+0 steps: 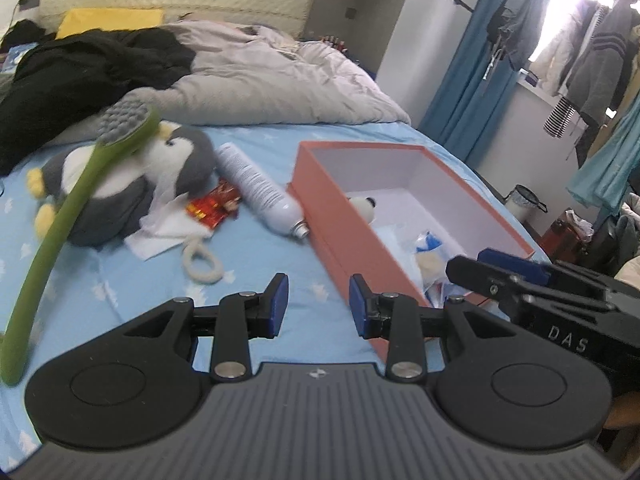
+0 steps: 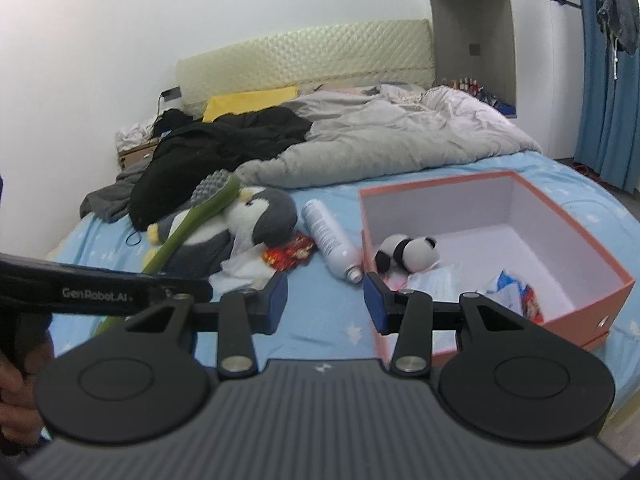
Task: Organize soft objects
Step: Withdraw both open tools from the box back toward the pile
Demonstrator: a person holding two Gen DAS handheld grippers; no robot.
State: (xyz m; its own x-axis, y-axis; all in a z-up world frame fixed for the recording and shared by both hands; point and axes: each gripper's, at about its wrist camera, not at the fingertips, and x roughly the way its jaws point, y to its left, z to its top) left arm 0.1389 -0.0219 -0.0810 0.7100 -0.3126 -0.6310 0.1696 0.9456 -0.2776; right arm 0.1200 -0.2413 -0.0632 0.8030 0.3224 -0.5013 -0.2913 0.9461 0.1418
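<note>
Above the blue bed sheet (image 1: 248,256), both claws, left claw (image 1: 318,306) and right claw (image 2: 325,304), hang part-open, empty.

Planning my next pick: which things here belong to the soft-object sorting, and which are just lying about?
Job: penguin plush; panda plush, already in the pink box; rope ring.

Lying about: spray can; green brush; red packet; black clothes; grey duvet.
</note>
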